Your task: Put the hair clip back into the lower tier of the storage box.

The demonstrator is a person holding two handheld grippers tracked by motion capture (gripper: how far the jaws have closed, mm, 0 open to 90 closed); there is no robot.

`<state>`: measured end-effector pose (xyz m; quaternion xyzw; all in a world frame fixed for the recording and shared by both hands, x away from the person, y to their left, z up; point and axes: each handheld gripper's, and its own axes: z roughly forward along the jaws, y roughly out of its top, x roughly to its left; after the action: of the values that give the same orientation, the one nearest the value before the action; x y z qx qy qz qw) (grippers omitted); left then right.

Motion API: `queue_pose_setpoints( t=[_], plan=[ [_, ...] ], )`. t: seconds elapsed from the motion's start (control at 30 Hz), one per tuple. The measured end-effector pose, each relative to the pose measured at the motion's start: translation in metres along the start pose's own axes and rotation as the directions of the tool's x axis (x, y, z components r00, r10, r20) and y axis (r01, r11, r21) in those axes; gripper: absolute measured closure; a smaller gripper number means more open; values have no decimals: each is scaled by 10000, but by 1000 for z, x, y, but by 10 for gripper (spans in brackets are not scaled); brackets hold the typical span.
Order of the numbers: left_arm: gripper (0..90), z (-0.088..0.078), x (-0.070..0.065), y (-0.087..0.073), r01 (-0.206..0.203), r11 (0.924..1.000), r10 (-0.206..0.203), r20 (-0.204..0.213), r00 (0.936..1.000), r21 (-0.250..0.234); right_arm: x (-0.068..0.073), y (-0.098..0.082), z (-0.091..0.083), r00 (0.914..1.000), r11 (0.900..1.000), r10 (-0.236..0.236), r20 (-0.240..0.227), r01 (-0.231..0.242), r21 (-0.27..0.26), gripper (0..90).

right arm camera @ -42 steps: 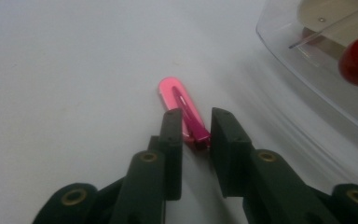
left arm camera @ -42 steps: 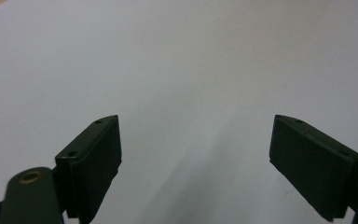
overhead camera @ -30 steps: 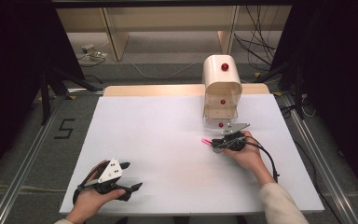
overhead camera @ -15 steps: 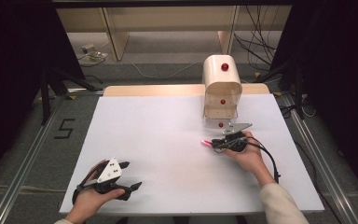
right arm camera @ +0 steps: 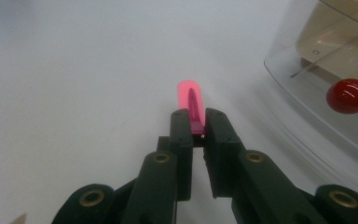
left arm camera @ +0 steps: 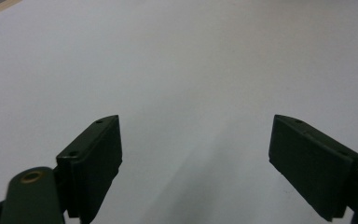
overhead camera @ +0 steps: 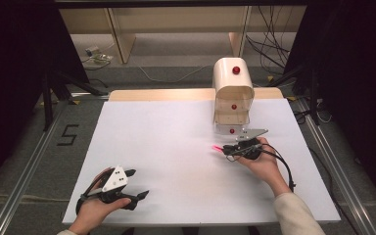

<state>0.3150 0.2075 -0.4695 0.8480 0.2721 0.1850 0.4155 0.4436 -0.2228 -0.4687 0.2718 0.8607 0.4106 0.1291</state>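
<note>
- We see a white table (overhead camera: 176,147) spread under both hands.
- At its far edge stands a cream drawer cabinet (overhead camera: 233,95) with red knobs (right arm camera: 349,95).
- Our left gripper (left arm camera: 196,158) sits near the front left corner, jaws spread wide over bare table.
- Our right gripper (right arm camera: 197,128), just in front of the cabinet, is clenched on a pink clip (right arm camera: 190,100).

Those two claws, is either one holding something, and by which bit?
The right claw is shut on a small pink clip-like piece, pinching its near end; the rounded far end sticks out. The left claw is open, holding nothing.
</note>
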Motion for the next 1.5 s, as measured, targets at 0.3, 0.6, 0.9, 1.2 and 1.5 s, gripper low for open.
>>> queue_pose_setpoints(
  t=[0.3, 0.6, 0.9, 1.2, 1.5],
  plan=[
    [171, 0, 0, 0, -16, 10000, 16, -7, 10000, -18, 2, 2, -4, 10000, 10000, -3, 70, 3, -98, 828],
    [171, 0, 0, 0, -57, 10000, 57, -53, 10000, -14, 4, 5, -10, 9999, 9998, 12, 152, -8, -222, 828],
    [170, -1, 0, 0, -26, 10000, 26, -61, 10000, -38, 4, 6, -15, 9997, 9993, 161, 182, -155, -334, 828],
    [170, -1, 0, 0, -25, 10000, 24, -74, 10000, -44, 4, 8, -19, 9995, 9987, 187, 241, -175, -471, 828],
    [170, -1, 0, 1, -30, 10000, 29, -82, 10000, -54, 4, 9, -23, 9993, 9981, 253, 262, -238, -569, 828]
  ],
)
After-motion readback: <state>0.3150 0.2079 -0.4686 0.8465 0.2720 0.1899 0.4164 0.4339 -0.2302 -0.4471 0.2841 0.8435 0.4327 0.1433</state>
